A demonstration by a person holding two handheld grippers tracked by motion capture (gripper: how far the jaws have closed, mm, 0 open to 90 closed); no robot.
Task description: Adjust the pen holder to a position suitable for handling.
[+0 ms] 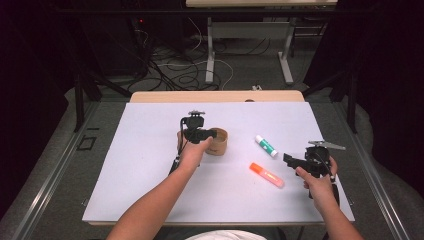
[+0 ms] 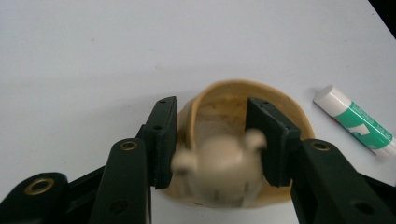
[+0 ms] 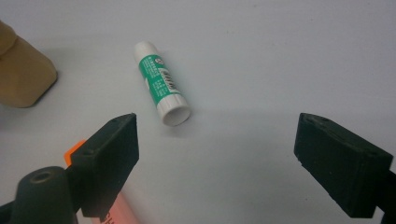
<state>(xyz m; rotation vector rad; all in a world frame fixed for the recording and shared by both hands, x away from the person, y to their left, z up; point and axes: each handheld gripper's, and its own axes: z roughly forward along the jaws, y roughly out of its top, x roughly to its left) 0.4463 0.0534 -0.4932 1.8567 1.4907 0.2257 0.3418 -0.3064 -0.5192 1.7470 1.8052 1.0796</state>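
High view: white tabletop [image 1: 150,165], cabled floor [image 1: 185,70].

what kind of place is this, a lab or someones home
Likely a lab or recording studio, not a home: dark curtains ring the space, loose cables sprawl on the floor, and a white-topped table holds a few staged items, like a glue stick.
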